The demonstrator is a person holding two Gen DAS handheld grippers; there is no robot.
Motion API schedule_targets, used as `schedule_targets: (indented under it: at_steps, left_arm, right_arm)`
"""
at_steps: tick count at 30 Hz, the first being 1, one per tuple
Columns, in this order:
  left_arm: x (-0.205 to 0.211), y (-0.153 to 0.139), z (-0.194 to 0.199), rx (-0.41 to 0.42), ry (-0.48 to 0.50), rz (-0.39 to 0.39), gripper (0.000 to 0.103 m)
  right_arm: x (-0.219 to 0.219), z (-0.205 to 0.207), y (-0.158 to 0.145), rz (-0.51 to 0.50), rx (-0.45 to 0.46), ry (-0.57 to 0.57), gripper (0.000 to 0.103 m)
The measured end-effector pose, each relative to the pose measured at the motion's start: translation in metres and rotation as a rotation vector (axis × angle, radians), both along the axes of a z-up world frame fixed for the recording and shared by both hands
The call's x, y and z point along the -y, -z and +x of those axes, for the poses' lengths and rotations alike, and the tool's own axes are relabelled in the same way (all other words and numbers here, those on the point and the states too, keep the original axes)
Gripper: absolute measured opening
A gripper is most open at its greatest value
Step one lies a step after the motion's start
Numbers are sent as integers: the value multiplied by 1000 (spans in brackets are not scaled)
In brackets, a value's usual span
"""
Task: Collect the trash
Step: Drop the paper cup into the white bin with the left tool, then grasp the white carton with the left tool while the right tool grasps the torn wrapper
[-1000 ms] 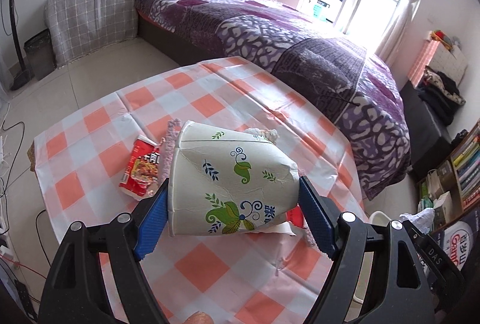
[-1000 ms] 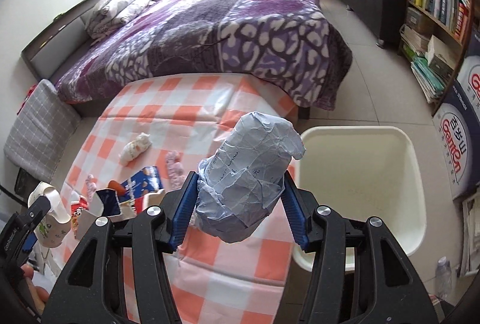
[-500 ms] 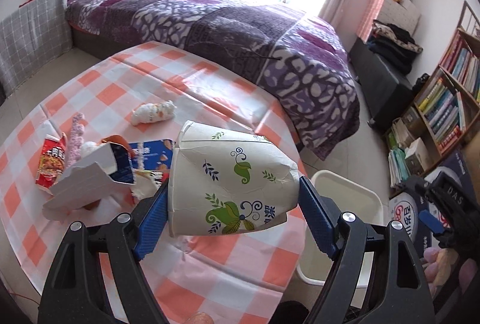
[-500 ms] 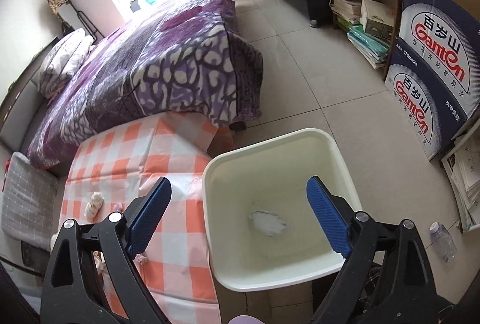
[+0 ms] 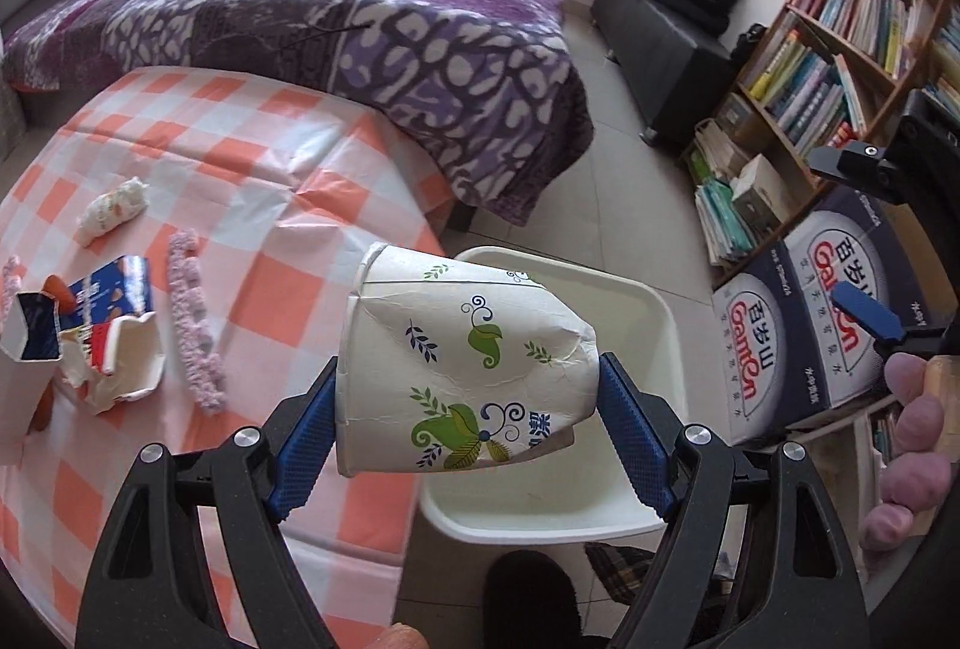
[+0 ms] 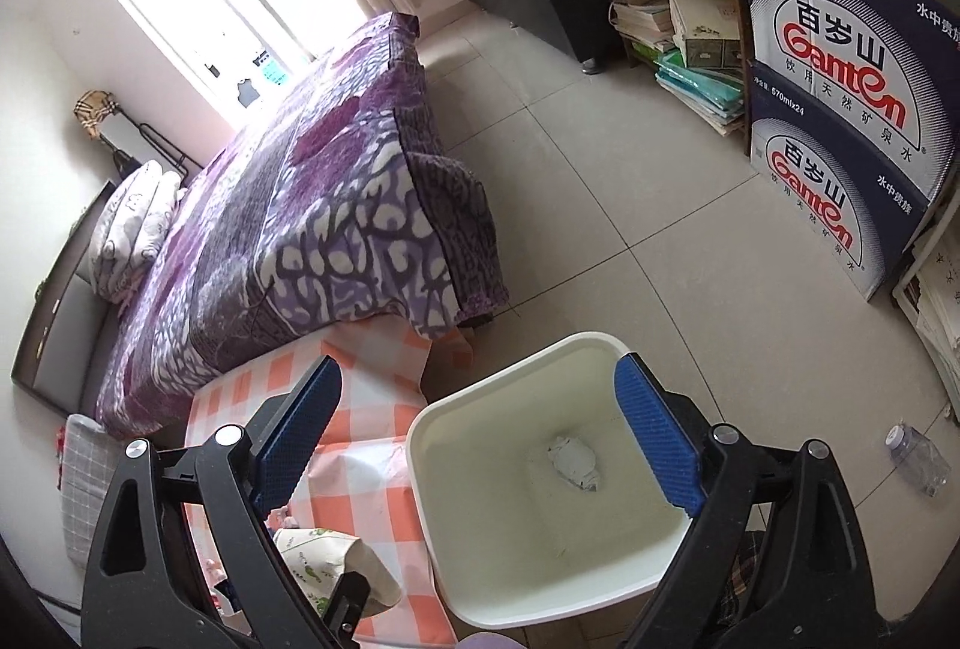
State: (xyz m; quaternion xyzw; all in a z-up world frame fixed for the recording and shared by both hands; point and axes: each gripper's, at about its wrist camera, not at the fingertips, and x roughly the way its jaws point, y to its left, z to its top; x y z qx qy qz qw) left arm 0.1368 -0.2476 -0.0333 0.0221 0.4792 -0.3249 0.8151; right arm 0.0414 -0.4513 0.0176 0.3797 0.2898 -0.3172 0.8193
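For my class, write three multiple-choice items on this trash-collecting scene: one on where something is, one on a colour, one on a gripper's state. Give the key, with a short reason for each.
1. Where is the crumpled paper ball?
A. On the checked tablecloth
B. Inside the white bin
C. Between the right gripper's pads

2. What colour are the squares on the tablecloth?
A. Orange and white
B. Green and yellow
C. Black and grey

3. What is the state of the left gripper?
A. Open and empty
B. Shut on a book
C. Shut on the paper cup

Key:
1 B, the ball lies on the bin's floor in the right wrist view, and the right gripper is open and empty above it.
2 A, the cloth shows orange and white checks.
3 C, both blue pads press the dented cup's sides.
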Motion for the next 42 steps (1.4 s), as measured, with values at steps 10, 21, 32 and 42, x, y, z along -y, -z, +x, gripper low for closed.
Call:
schedule_targets:
  at_steps: [10,21,32,42]
  left_arm:
    - [8,-16,-11,79,78,23,93]
    - [-69,-14,13,256,-88,248,93]
    - [-153,18,49,350,-103,658,93]
    - [-198,75,82,295,-26,825,93]
  right_arm:
    - [-7,3,-12,-109,-1,0,93]
    - [-68,50,6,-143,-109,-184,96]
    - [-143,98,31,-130,-194,-361,96]
    - [-202,128,57,-91,-258,-473,96]
